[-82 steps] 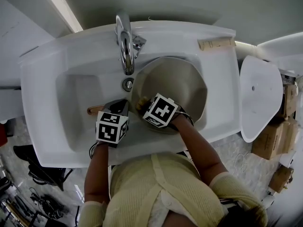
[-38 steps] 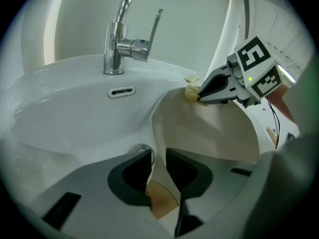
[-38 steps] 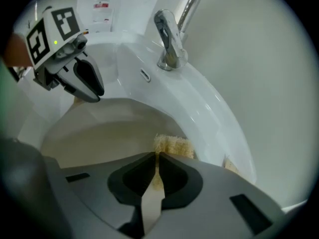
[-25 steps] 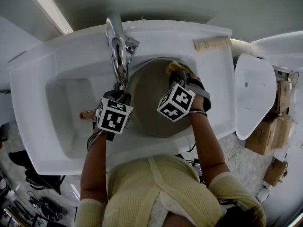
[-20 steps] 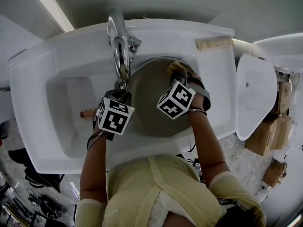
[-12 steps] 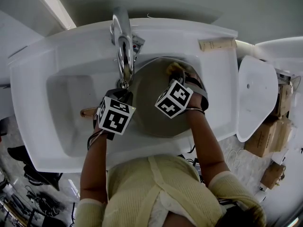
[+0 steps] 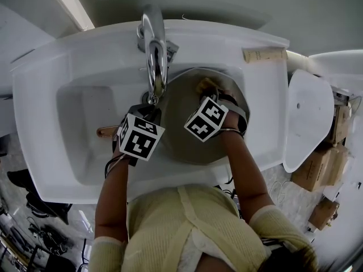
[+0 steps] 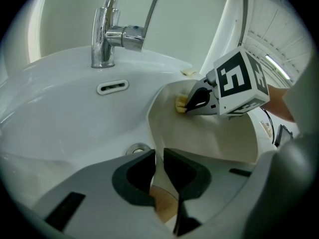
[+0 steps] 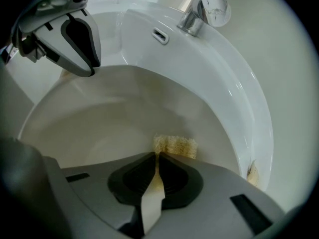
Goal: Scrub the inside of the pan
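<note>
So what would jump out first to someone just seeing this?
The beige pan tilted in the white sink, by the faucet. The left gripper clamps its rim while the right gripper presses a yellow sponge against its far inside wall.

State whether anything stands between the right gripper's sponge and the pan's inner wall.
Nothing visible does. The sponge, held by the right gripper, appears to lie directly on the inner wall of the pan. The left gripper clamps the rim, off to the side.
</note>
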{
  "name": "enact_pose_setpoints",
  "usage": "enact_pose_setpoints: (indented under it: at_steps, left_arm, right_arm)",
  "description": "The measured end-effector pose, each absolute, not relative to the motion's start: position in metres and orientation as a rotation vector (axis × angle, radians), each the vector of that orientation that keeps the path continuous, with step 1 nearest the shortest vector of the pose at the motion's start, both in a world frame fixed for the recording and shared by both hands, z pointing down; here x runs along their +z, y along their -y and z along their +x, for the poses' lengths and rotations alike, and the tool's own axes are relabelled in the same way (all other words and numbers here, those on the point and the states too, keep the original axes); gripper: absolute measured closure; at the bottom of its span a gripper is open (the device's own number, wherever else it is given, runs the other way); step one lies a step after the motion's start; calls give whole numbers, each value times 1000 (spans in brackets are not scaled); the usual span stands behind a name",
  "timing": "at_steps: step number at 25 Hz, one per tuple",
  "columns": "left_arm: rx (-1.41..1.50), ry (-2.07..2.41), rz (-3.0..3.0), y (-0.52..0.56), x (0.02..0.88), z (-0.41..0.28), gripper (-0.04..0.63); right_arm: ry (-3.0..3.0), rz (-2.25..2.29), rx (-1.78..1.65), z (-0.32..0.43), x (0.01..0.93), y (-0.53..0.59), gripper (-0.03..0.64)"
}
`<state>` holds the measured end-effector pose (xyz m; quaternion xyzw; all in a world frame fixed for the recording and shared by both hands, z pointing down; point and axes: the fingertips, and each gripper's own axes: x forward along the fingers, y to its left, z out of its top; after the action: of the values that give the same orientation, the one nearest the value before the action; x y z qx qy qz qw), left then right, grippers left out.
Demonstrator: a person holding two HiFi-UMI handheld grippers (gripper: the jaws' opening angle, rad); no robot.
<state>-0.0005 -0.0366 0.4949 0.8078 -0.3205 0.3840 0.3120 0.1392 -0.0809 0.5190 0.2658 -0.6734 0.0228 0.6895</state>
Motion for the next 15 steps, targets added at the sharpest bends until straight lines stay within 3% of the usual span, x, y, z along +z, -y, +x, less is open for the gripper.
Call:
enact_pose_setpoints:
  at_steps: [15]
  left_arm:
    - [998,843,2133,36,496,-2,492]
  right_arm:
    - [1582,482,133,107,535,51,575]
